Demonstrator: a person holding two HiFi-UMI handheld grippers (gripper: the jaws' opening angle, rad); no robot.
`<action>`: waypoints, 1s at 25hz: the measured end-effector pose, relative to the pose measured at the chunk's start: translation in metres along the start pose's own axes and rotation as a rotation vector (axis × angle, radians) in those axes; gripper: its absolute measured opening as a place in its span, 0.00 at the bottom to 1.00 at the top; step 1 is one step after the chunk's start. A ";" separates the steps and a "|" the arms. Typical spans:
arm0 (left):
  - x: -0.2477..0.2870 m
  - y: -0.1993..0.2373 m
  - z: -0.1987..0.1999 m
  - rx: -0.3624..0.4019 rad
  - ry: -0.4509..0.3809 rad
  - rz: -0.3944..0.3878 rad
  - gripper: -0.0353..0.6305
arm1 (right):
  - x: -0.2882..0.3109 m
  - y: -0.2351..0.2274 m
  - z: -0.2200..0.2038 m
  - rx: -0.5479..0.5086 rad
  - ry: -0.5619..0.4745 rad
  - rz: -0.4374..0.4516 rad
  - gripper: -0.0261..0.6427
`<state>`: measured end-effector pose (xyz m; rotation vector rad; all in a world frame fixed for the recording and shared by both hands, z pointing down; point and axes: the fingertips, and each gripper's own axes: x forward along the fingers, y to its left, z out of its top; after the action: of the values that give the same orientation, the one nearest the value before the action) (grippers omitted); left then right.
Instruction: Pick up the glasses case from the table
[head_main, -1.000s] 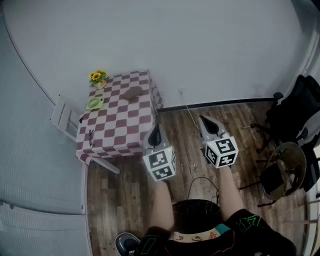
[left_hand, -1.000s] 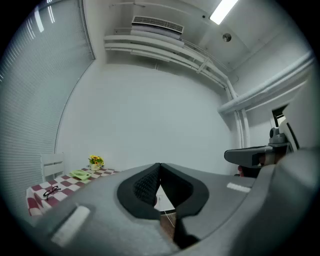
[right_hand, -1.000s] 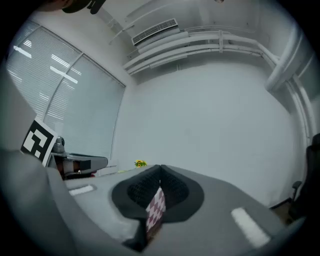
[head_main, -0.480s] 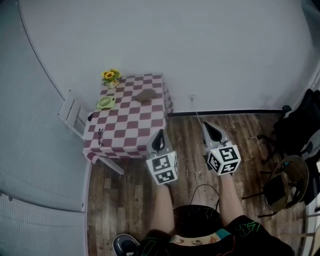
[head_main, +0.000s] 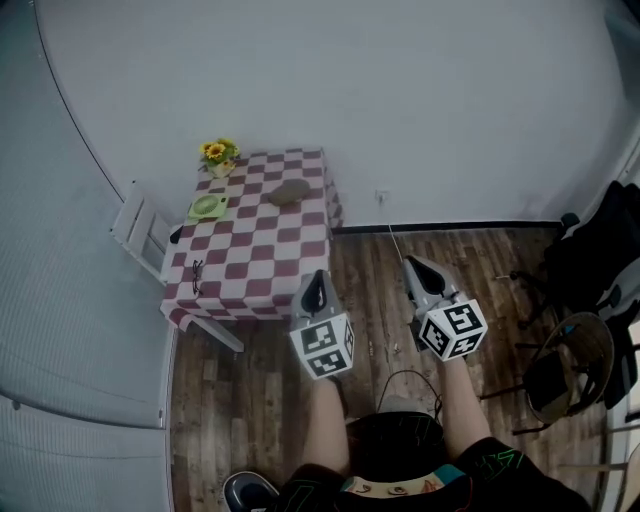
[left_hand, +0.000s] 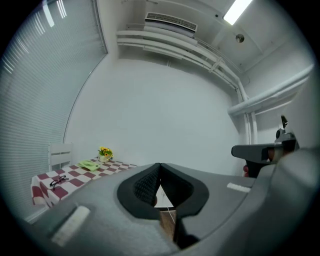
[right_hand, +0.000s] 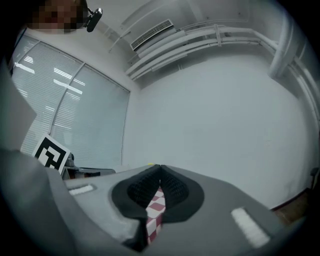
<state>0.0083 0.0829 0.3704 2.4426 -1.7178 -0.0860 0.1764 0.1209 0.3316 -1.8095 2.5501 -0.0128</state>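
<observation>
While both hang over the wooden floor (head_main: 250, 400) short of the surface (head_main: 262, 262), my left claw (head_main: 318, 276) and right claw (head_main: 409, 263) are each closed on nothing. Behind the right one's jaws I catch only a sliver of checked cloth. The glasses case (head_main: 288, 192) is a small, indistinct brownish lump near the surface's far right corner, by the grey wall (head_main: 420, 100).

Dim, flat light, fisheye-curved edges
</observation>
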 end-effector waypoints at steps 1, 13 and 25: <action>0.001 0.000 -0.003 -0.015 0.001 -0.006 0.06 | 0.000 -0.001 -0.003 -0.002 0.009 0.001 0.04; 0.022 0.011 -0.012 -0.065 0.016 -0.017 0.06 | 0.024 -0.005 -0.011 -0.010 0.067 0.043 0.04; 0.066 0.089 -0.017 -0.066 0.025 0.141 0.06 | 0.139 0.006 -0.041 0.052 0.097 0.185 0.04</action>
<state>-0.0499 -0.0069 0.4041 2.2597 -1.8403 -0.0935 0.1244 -0.0084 0.3712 -1.5871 2.7456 -0.1667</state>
